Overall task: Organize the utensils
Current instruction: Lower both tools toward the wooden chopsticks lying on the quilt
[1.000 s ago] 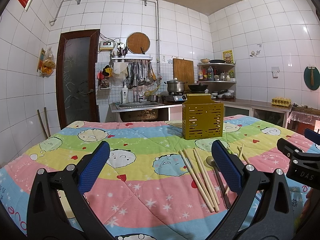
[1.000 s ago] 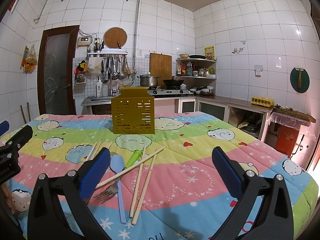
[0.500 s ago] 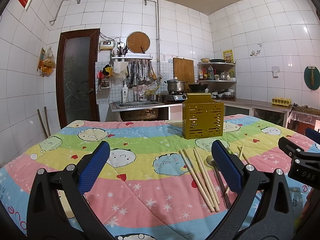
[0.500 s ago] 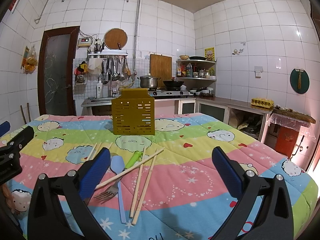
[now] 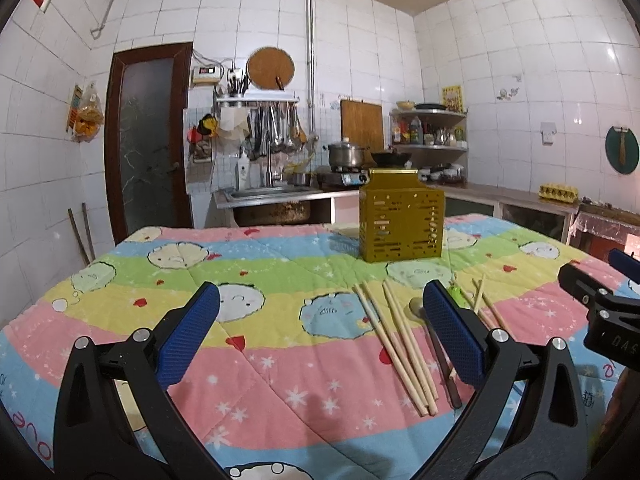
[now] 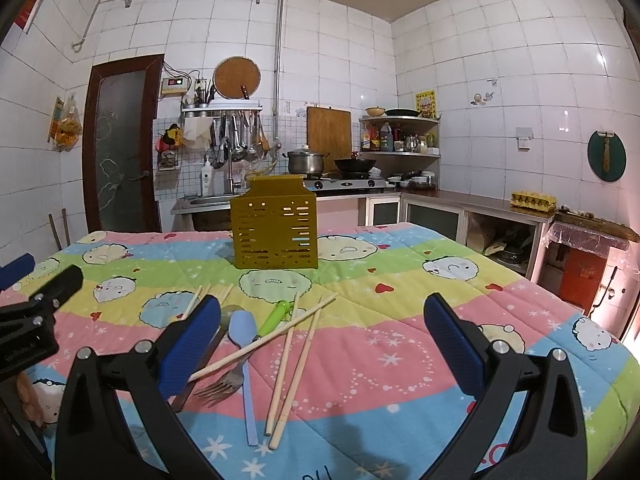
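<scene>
Left wrist view: left gripper [image 5: 320, 330] jaws wide, holding nothing; chopsticks [image 5: 394, 340] and a spoon [image 5: 416, 306] lie between them on the surface [image 5: 280, 360].
Right wrist view: right gripper [image 6: 322, 340] jaws wide, holding nothing.
Only seen here: blue spoon [image 6: 244, 344], green-handled fork [image 6: 256, 340], crossed chopsticks [image 6: 296, 344].
Yellow holder [image 6: 276, 226]: upright, behind the utensils.

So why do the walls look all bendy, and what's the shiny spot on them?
Left wrist view: the fisheye lens bows the white tiled wall, and a lamp glare spot shines on it. Right wrist view: same bending, same glare, dark lens corners, and soft shadows on the colourful cartoon quilt near the bottom edge.
</scene>
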